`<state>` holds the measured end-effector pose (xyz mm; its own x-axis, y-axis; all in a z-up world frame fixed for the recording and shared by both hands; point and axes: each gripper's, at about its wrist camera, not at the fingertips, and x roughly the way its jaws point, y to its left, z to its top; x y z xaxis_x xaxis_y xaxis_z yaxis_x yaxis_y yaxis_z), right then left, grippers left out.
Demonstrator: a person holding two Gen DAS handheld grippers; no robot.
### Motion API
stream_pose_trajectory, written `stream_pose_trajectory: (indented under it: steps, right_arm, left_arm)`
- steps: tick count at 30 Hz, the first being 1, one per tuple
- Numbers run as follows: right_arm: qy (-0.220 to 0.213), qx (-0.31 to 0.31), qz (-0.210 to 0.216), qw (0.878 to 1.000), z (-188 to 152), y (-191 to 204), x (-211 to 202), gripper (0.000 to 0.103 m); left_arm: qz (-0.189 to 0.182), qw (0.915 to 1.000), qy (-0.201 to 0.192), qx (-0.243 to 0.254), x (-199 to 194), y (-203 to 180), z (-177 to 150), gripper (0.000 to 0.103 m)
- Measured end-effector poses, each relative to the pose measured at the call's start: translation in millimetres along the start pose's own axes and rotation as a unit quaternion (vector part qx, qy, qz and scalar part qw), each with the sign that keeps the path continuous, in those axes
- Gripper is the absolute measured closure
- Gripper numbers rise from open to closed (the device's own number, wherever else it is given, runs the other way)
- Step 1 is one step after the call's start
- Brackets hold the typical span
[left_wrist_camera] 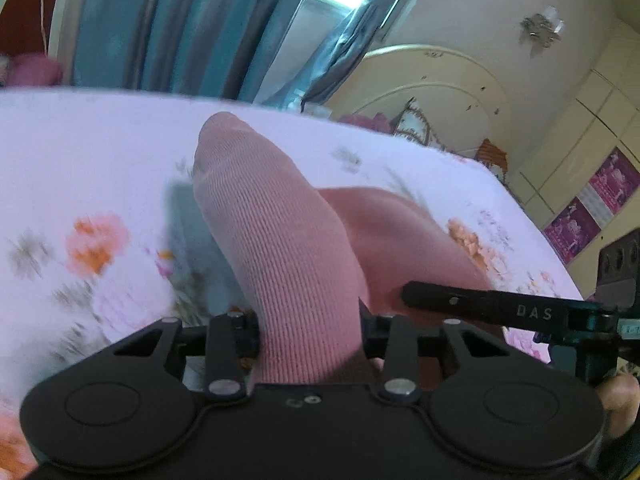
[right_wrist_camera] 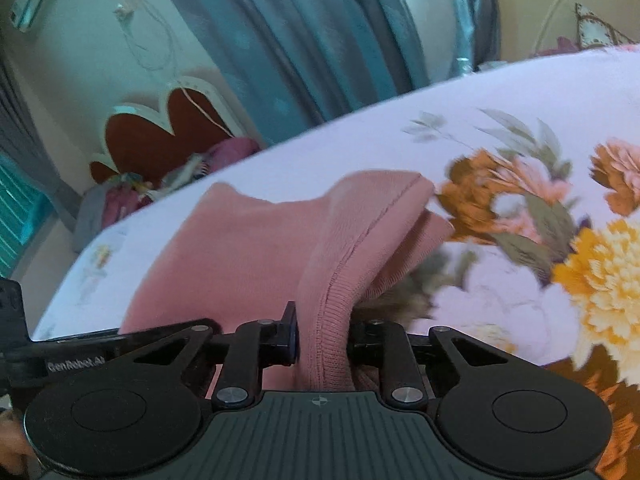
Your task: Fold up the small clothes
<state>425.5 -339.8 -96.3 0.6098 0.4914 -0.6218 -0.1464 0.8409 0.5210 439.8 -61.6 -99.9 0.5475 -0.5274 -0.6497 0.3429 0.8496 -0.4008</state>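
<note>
A small pink knit garment (left_wrist_camera: 280, 240) lies partly on a floral bedsheet (left_wrist_camera: 100, 152). My left gripper (left_wrist_camera: 310, 332) is shut on one end of it, and the cloth rises forward from the jaws as a ribbed tube. My right gripper (right_wrist_camera: 322, 340) is shut on a hemmed edge of the same pink garment (right_wrist_camera: 248, 248), lifted above the bedsheet (right_wrist_camera: 520, 312). The other gripper's black finger (left_wrist_camera: 500, 306) shows at the right of the left wrist view. The fingertips are hidden by cloth.
The bed's far edge meets blue curtains (left_wrist_camera: 192, 24). A cream headboard (left_wrist_camera: 440, 80) stands at the right. A heart-shaped red and white chair back (right_wrist_camera: 160, 132) with piled clothes stands beyond the bed. Wall posters (left_wrist_camera: 592, 208) hang at the right.
</note>
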Motion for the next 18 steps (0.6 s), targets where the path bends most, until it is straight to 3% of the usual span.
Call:
stream_pose_trajectory:
  steps: [6,11,18]
  right_arm:
    - [-0.014,-0.013,0.023,1.0,-3,74,16,0.083]
    - [-0.014,-0.021,0.027,0.999,-19,151,50,0.083]
    - [0.003,-0.017,0.032,0.999,-44,245,133,0.082]
  left_arm:
    - [0.01,0.9994,-0.029,0.013,-63,39,11,0.066]
    - [0.017,0.999,-0.038,0.016,-114,106,8,0.066]
    - [0.039,0.9986,-0.036,0.003,-169,211,5,0.066]
